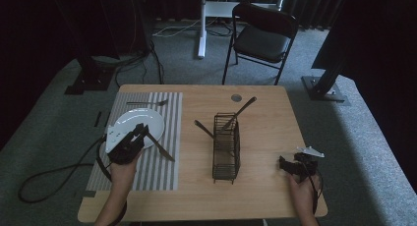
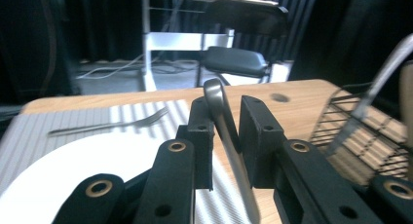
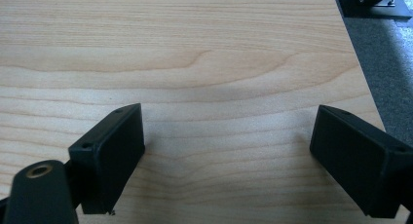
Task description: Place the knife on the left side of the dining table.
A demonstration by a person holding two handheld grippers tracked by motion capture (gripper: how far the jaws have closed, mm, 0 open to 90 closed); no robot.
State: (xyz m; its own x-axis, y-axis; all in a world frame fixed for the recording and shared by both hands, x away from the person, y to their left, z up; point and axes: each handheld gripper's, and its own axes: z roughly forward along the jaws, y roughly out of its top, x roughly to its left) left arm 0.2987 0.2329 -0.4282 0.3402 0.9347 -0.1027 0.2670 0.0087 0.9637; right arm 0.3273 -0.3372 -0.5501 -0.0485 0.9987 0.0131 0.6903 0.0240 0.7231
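My left gripper (image 1: 141,131) is shut on a metal table knife (image 1: 161,148) and holds it over the right edge of a white plate (image 1: 135,122). In the left gripper view the knife (image 2: 234,156) runs between the two jaws of the left gripper (image 2: 221,109), with its rounded end poking out beyond them. A fork (image 1: 147,103) lies on the striped placemat (image 1: 162,172) behind the plate. My right gripper (image 1: 286,163) rests low at the table's front right. It stands open over bare wood (image 3: 226,151) with nothing between its jaws.
A black wire cutlery basket (image 1: 226,147) stands mid-table. One utensil (image 1: 241,110) leans out of its back and another (image 1: 202,128) sticks out to its left. A small grey disc (image 1: 236,97) sits near the far edge. A folding chair (image 1: 263,37) stands beyond the table.
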